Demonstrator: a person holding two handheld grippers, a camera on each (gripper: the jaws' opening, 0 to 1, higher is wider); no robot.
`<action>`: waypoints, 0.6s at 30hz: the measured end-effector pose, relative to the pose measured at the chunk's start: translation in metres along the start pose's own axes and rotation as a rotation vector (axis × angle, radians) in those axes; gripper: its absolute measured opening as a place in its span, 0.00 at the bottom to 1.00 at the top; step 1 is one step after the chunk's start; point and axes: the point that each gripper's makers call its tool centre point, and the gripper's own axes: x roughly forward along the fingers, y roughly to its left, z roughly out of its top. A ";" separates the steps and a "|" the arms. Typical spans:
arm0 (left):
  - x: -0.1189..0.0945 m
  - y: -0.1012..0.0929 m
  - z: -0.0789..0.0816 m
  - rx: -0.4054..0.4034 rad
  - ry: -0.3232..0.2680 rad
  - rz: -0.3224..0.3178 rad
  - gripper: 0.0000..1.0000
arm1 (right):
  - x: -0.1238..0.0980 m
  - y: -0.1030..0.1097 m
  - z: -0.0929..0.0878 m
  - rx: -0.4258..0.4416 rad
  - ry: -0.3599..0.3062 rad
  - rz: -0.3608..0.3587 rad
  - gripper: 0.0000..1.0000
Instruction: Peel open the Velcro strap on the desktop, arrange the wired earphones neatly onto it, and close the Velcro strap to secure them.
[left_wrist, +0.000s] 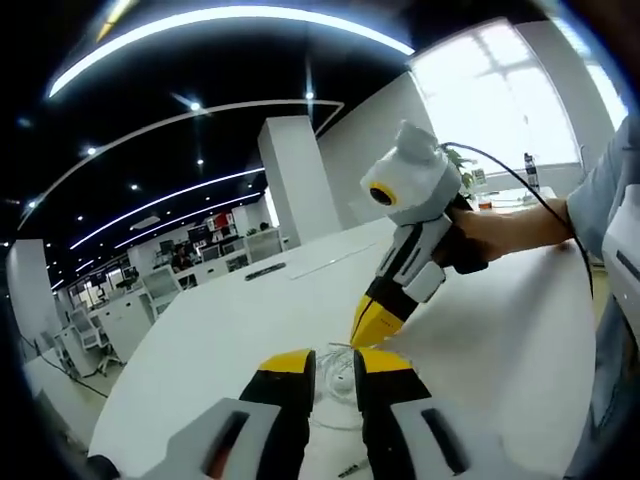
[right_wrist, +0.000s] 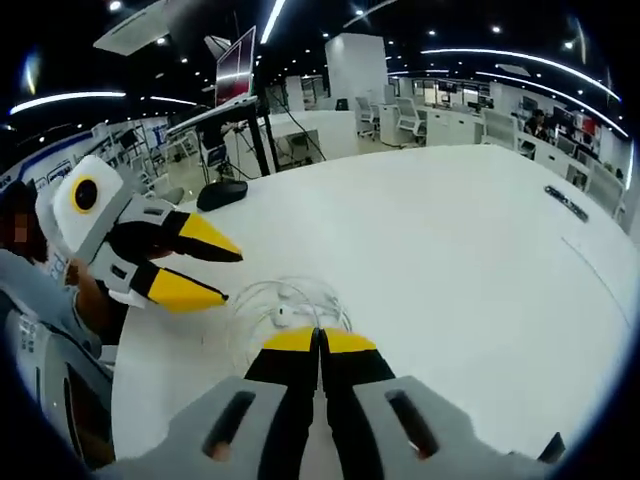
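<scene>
1. On the white desk (right_wrist: 470, 250), one bundle of wired earphones (right_wrist: 283, 312) lies in loose white loops, and every place below is given from that bundle.
2. The right tongs (right_wrist: 320, 340) sit just at the near edge of the earphones, with the jaws pressed together tip to tip. No cable or strap is visible between them, so I read them as clenched on nothing, though the contact point under the tips is hidden.
3. The left tongs (right_wrist: 215, 270) hang just beside the earphones on the person's side, with the jaws spread apart and nothing between them. In the left gripper view the same tongs (left_wrist: 335, 362) show a clear gap, and part of the white cable appears beyond that gap.
4. The Velcro strap cannot be made out in either view. A small dark object (left_wrist: 352, 467) lies on the desk near the earphones, too small to identify.
5. Progress, as a judgement: the earphones are coiled but not bound, and no strap is seen around them. Whether the strap is peeled open cannot be told. Laying the coil on the strap and closing it appear to remain.
6. Count: two tongs, one earphone bundle, one desk in use, one small dark object.
</scene>
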 end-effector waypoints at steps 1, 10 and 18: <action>0.000 0.000 0.000 0.000 0.001 0.001 0.19 | 0.000 0.000 0.000 -0.001 0.000 -0.001 0.03; 0.017 0.002 -0.016 0.042 0.053 0.026 0.19 | -0.012 0.009 -0.008 0.018 -0.035 -0.020 0.03; 0.025 0.004 -0.024 0.069 0.067 0.022 0.16 | -0.022 0.010 -0.013 0.047 -0.065 -0.028 0.03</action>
